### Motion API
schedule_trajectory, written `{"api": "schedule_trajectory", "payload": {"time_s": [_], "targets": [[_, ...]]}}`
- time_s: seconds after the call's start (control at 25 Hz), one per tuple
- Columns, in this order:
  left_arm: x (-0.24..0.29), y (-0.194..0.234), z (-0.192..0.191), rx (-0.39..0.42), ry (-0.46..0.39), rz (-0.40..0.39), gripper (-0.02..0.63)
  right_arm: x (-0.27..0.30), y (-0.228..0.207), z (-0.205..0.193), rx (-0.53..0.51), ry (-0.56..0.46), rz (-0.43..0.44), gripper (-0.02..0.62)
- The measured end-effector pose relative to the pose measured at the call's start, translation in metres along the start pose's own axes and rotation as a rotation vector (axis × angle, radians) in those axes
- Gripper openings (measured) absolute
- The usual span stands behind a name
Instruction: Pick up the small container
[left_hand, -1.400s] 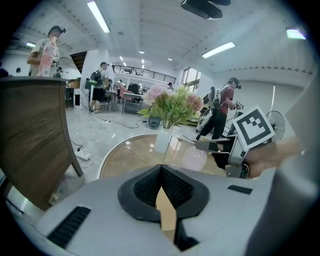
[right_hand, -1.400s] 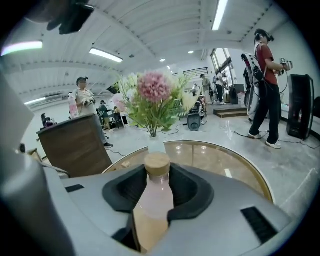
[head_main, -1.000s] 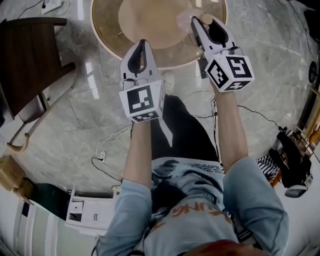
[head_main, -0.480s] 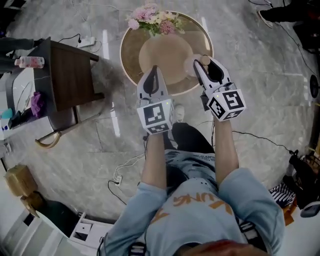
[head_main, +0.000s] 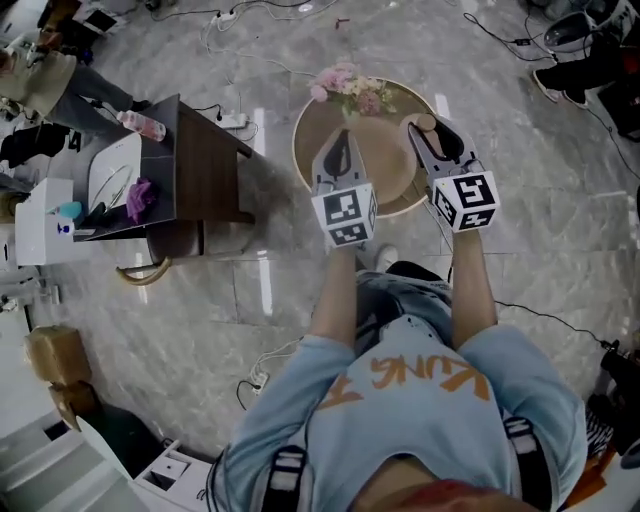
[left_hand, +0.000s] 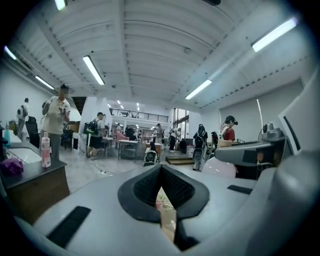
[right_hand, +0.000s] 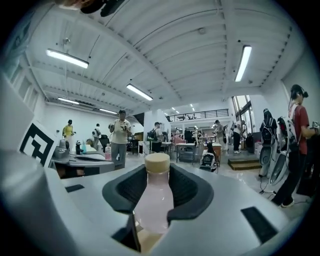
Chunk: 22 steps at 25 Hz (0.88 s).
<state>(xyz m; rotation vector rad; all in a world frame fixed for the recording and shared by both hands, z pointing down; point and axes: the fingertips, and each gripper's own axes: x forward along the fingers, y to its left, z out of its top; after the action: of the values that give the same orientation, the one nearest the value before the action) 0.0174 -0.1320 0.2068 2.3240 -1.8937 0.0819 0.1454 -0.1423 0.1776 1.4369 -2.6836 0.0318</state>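
Observation:
The small container (right_hand: 155, 200) is a pale pink bottle with a beige cap (right_hand: 157, 161). It stands upright between the dark pads of my right gripper (right_hand: 157, 170), which is shut on it. In the head view the bottle (head_main: 424, 124) shows at the tip of the right gripper (head_main: 432, 128), high above the round table (head_main: 306, 160). My left gripper (head_main: 341, 136) hangs beside it on the left, its jaws together with nothing held. In the left gripper view its pads (left_hand: 150, 192) meet at the tip, and the room lies ahead.
Pink flowers (head_main: 350, 88) stand at the far edge of the round table. A dark side table (head_main: 205, 170) with a pink bottle (head_main: 140, 125) stands to the left, by a white desk (head_main: 40, 220). Cables (head_main: 255, 375) lie on the marble floor. People stand farther back in the room.
Both grippers have risen together, the bottle staying in the right one. The round table and the floor now look smaller and farther below.

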Motion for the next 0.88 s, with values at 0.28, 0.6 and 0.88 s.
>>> {"api": "schedule_trajectory", "payload": {"time_s": [0.28,0.6,0.88], "targets": [[0.0,-0.001,0.042,0.016,-0.07,-0.024,0.023,0.004,0.001,0.041,0.039,-0.077,0.003,0.15],[-0.002,0.005,0.065,0.038,-0.114,-0.006,0.023,0.009,-0.002,0.061,0.025,-0.106,0.01,0.15],[-0.005,0.02,0.062,0.045,-0.088,0.011,0.023,0.012,0.003,0.057,0.036,-0.11,0.006,0.15]]}}
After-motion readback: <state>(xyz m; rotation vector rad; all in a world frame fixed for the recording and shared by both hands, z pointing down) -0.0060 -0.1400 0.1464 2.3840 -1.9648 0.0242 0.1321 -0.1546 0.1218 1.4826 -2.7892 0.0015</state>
